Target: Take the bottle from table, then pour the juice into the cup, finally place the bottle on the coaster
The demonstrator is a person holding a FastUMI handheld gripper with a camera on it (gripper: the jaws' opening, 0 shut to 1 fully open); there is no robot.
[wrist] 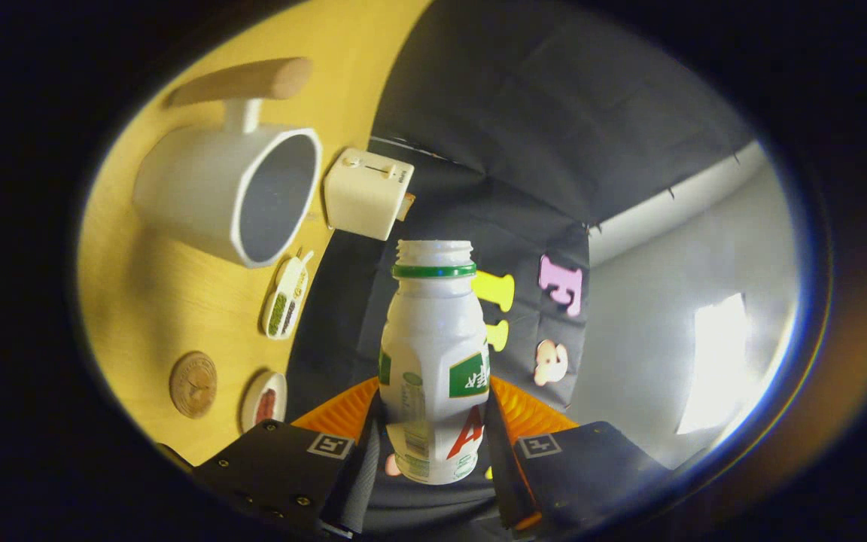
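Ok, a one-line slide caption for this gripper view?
Gripper shut on the uncapped bottle, tipped toward the white cup on the yellow table.

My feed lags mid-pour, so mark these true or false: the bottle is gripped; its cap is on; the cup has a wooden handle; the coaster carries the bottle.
1. Both fingers of the gripper press on the white plastic bottle: true.
2. The bottle is capped: false, its threaded mouth is open.
3. The white cup has a wooden handle: true.
4. The bottle stands on the round wooden coaster: false, the coaster is bare.
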